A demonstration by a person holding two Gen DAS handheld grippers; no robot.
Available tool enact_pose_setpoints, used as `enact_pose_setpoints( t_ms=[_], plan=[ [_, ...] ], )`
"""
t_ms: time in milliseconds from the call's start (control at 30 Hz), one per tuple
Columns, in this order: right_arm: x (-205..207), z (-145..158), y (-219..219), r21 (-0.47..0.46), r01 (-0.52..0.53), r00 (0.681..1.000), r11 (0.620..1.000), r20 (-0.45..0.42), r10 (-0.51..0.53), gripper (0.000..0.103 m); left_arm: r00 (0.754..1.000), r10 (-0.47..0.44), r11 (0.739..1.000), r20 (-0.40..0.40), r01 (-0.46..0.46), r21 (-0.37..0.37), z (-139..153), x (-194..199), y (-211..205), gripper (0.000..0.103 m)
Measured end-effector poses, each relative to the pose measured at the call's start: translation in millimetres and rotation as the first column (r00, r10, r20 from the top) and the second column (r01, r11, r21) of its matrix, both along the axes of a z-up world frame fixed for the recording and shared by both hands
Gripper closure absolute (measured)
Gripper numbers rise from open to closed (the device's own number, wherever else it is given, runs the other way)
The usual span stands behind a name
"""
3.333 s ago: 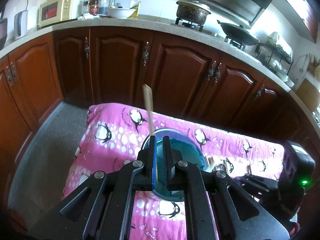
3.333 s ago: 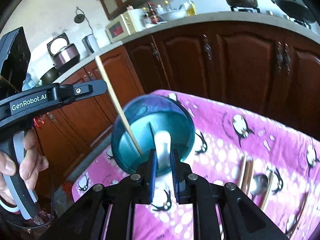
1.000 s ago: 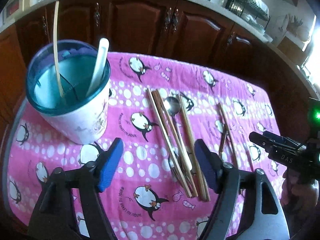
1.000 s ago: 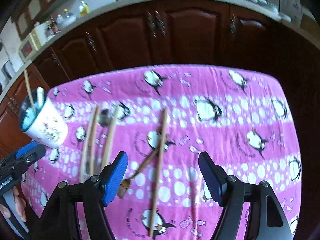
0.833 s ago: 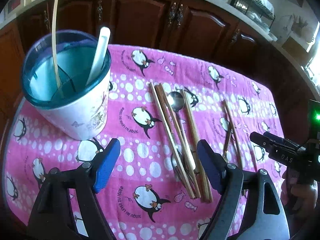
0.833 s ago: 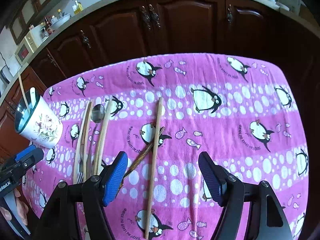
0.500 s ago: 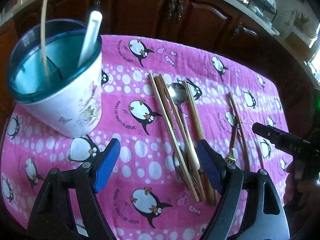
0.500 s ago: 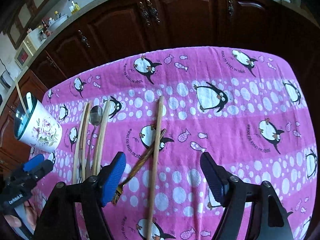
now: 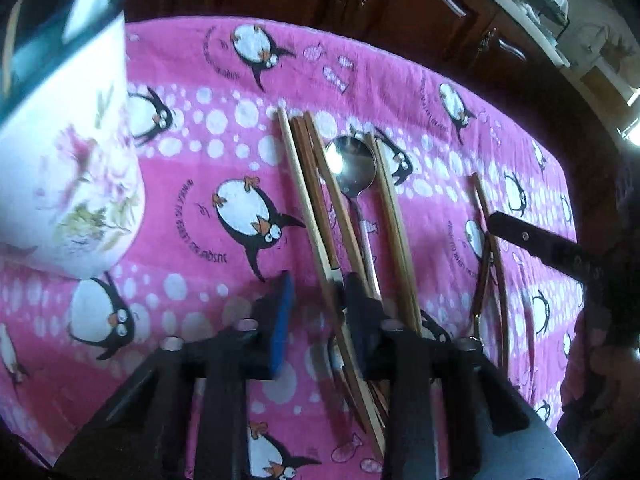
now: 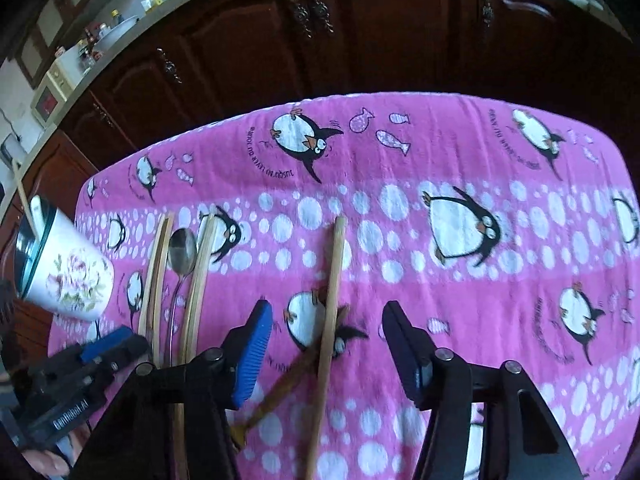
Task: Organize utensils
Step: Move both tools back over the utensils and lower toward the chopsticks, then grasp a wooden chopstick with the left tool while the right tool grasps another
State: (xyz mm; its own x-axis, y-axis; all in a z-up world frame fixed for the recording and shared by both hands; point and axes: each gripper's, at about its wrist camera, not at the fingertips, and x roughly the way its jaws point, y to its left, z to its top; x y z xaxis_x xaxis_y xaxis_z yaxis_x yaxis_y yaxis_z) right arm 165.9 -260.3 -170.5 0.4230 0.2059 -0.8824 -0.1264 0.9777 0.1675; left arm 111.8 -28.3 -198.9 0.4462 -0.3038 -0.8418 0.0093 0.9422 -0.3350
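I'm closing my left tongs [image 9: 316,312] on a chopstick [image 9: 308,208], right tongs [image 10: 326,344] closing around another [image 10: 332,304]; next, lift to the cup [image 9: 68,160].

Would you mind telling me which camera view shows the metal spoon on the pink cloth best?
The left wrist view shows the metal spoon best: its shiny bowl is large and sharp among the chopsticks, though the left gripper hides the handle's end. The right wrist view shows it smaller, near the picture's left side.
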Motion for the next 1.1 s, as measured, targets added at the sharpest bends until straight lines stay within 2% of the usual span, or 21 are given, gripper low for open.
enact_pose_setpoints(
  t_ms=[67,133,200,300,400,500,667,700,733,767,800,833,900,967,1100],
  plan=[
    [8,-7,1,0.008,-0.002,1.0,1.0,-0.029,0.002,0.063,1.0,-0.008,1.0,0.0,0.008,-0.017,1,-1,1,0.093],
    [13,-15,1,0.003,0.003,0.998,1.0,-0.057,-0.003,0.083,1.0,-0.015,1.0,0.0,0.015,-0.009,4,-5,3,0.094],
    [10,-14,-3,0.032,0.016,0.998,0.999,-0.053,-0.014,0.095,1.0,-0.023,1.0,0.001,0.023,-0.013,7,-13,8,0.096],
    [-1,-9,-12,0.078,0.018,0.998,0.997,-0.067,-0.013,0.097,0.999,-0.042,0.999,0.0,0.042,-0.014,9,-32,16,0.098],
    [-19,-6,-19,0.078,0.009,0.997,0.997,-0.077,-0.003,0.097,0.998,-0.059,0.998,-0.01,0.059,-0.006,11,-55,24,0.098],
    [-41,-5,-27,0.125,0.009,0.993,0.992,-0.114,0.005,0.097,0.996,-0.088,0.996,-0.023,0.088,-0.001,11,-81,29,0.098],
    [-72,-13,-30,0.093,-0.054,0.978,0.994,-0.195,0.071,0.097,0.991,-0.129,0.99,-0.033,0.13,0.05,9,-100,26,0.095],
    [-76,-15,-30,0.082,-0.057,0.978,0.995,-0.197,0.072,0.097,0.992,-0.127,0.99,-0.027,0.128,0.059,10,-98,25,0.093],
    [-77,-13,-31,0.076,-0.056,0.98,0.995,-0.184,0.07,0.096,0.992,-0.124,0.99,-0.022,0.125,0.059,10,-97,25,0.084],
    [-78,-13,-30,0.069,-0.055,0.982,0.996,-0.175,0.066,0.095,0.993,-0.114,0.992,-0.01,0.114,0.056,12,-92,25,0.068],
    [-78,-12,-30,0.055,-0.051,0.984,0.997,-0.167,0.06,0.091,0.994,-0.105,0.993,0.005,0.104,0.055,14,-89,25,0.06],
    [-77,-10,-31,0.053,-0.044,0.985,0.998,-0.165,0.052,0.078,0.995,-0.096,0.994,0.024,0.094,0.06,16,-82,24,0.051],
    [-76,-5,-35,0.072,-0.03,0.988,0.997,-0.151,0.041,0.057,0.996,-0.078,0.993,0.05,0.073,0.091,19,-70,23,0.049],
    [-75,-1,-34,0.056,-0.032,0.991,0.998,-0.127,0.039,0.057,0.996,-0.077,0.992,0.05,0.072,0.108,18,-57,19,0.046],
    [-69,-4,-34,0.018,-0.015,0.99,1.0,-0.137,0.018,0.06,0.996,-0.075,0.986,0.046,0.067,0.151,11,-31,11,0.046]
  ],
)
